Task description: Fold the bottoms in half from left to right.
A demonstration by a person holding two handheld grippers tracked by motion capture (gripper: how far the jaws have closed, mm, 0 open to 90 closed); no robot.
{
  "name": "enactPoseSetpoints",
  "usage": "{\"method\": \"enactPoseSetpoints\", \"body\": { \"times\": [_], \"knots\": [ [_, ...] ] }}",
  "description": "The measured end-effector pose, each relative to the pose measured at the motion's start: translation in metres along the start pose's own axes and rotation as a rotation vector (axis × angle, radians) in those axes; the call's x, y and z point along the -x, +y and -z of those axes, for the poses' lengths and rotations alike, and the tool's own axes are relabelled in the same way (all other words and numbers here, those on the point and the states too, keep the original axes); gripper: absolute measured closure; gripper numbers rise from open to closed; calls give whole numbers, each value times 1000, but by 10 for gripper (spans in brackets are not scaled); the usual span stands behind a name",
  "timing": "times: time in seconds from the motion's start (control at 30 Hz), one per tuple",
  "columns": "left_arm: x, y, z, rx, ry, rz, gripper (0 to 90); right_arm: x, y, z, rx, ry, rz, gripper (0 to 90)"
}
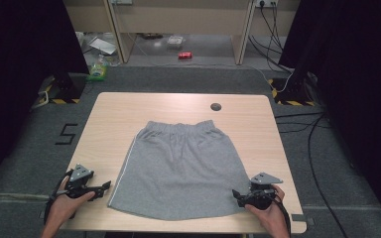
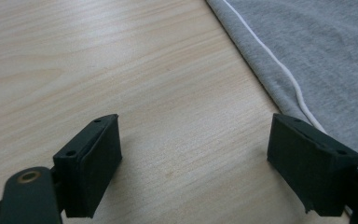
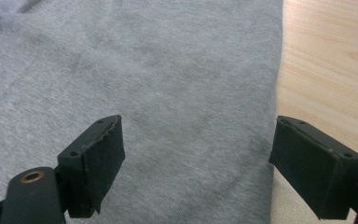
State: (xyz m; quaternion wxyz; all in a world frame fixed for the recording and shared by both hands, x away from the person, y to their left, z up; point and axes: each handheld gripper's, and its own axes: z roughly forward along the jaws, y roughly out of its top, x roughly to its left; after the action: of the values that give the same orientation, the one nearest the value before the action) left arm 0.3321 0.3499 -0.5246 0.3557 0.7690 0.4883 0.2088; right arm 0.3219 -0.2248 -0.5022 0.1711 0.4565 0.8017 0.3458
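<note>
Shorts [image 1: 181,168] lie flat mid-surface [image 1: 119,109], waistband at the far side. I have my left claw [image 1: 104,187] spread, over bare wood just beside the piped edge. My right claw [image 1: 238,194] is spread over the opposite hem corner.

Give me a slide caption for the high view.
Grey cotton shorts lie flat on a pale wooden table, an open claw at each near corner.
</note>
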Motion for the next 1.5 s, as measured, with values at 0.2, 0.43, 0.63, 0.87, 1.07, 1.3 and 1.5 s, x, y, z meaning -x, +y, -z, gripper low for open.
{"method": "enactPoseSetpoints", "body": {
  "times": [0.2, 0.43, 0.63, 0.87, 1.07, 1.3, 1.5],
  "knots": [
    [0, 0, 0, 0, -3, -2, 163, 0, 0, 0, 1, 3, -2, 175],
    [-1, 2, -1, -3, 4, 9, 163, -1, 1, 0, 4, 6, -5, 178],
    [-5, 5, -2, 1, 3, 51, 180, -2, 1, -2, 3, 5, 2, 178],
    [-8, 13, -3, 9, 3, 71, 187, -3, 3, -3, 12, 1, 7, 178],
    [-5, 27, -11, 15, -18, 73, 187, -6, 4, -4, 11, 0, 19, 179],
    [-10, 50, -22, 35, -41, 105, 182, -8, 6, -4, 15, 0, 21, 179],
    [-11, 70, -31, 42, -55, 109, 182, -8, 6, -4, 18, 3, 24, 180]
  ]
}}
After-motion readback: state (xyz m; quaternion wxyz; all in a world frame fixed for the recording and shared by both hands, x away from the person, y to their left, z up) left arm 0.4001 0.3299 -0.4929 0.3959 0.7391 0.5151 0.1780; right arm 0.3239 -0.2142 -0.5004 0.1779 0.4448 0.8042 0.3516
